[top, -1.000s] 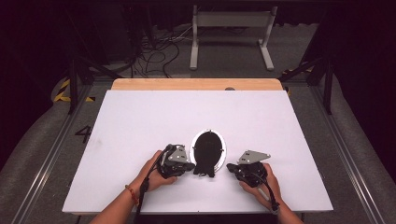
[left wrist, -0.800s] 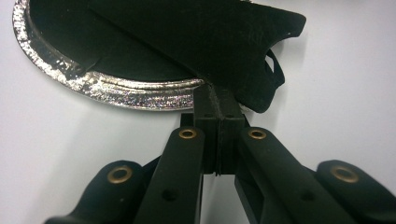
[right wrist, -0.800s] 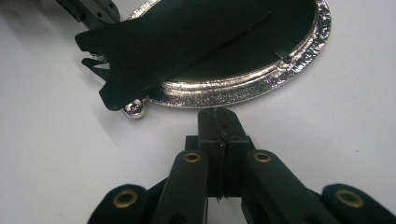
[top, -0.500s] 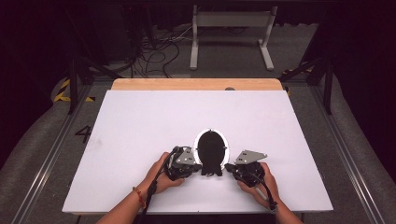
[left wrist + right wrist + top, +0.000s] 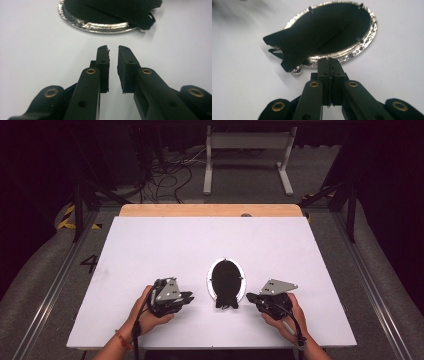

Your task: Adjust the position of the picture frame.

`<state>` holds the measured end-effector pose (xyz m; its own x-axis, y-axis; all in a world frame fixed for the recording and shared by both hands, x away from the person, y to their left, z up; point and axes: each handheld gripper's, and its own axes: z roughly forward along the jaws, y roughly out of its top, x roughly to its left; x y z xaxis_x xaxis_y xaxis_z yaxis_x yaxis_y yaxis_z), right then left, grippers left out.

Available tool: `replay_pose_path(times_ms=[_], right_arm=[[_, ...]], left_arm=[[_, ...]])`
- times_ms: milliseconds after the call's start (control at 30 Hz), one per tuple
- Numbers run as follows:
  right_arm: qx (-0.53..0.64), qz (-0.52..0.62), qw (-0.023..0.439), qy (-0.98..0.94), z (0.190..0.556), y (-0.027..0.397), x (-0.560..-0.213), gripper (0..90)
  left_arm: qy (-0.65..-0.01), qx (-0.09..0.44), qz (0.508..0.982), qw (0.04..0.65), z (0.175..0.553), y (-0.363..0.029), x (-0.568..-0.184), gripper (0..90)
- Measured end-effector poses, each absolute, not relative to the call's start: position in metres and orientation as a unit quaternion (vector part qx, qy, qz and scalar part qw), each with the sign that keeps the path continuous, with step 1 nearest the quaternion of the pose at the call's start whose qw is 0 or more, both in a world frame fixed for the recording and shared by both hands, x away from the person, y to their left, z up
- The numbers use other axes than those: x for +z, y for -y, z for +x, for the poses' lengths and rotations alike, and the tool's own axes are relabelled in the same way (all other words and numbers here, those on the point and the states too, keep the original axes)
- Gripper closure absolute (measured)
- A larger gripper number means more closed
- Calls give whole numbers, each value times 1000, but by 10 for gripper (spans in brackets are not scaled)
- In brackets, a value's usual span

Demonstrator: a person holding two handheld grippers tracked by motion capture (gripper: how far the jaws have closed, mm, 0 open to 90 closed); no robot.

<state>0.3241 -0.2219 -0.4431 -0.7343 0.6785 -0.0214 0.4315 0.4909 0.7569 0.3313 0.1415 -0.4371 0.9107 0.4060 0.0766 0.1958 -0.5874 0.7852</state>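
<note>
An oval silver picture frame (image 5: 210,281) lies face down on the white table, black back up, its black easel stand (image 5: 227,301) pointing at the near edge. My left gripper (image 5: 188,297) sits left of it, apart from it. Its jaws have just been opening and stand a little apart with nothing between them (image 5: 113,51); the frame's rim (image 5: 100,26) lies ahead. My right gripper (image 5: 249,296) is at the frame's right side. It is shut (image 5: 328,60), its tips right at the silver rim (image 5: 362,47) below the stand (image 5: 312,37).
The white tabletop (image 5: 150,245) has a wooden strip (image 5: 210,210) along its far edge. Beyond it on the floor are a grey metal stand (image 5: 247,140) and loose cables (image 5: 165,175). A small silver ball foot (image 5: 296,71) sticks out from the frame's rim.
My left gripper has drawn back leftward from the frame's left edge and its jaws have parted slightly. The right gripper has stayed put beside the frame.
</note>
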Motion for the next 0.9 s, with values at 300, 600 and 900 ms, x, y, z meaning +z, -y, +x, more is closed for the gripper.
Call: replay_pose_path(times_ms=[300, 600, 900], right_arm=[[370, 315, 137, -863, 319, 197, -457, 900], [378, 316, 136, -860, 320, 203, -451, 898], [376, 323, 138, -857, 314, 234, -444, 845]], left_arm=[[-252, 153, 853, 430, 311, -194, -448, 689], [-282, 158, 847, 421, 320, -211, -454, 499], [-292, 172, 845, 414, 321, -211, -457, 357]])
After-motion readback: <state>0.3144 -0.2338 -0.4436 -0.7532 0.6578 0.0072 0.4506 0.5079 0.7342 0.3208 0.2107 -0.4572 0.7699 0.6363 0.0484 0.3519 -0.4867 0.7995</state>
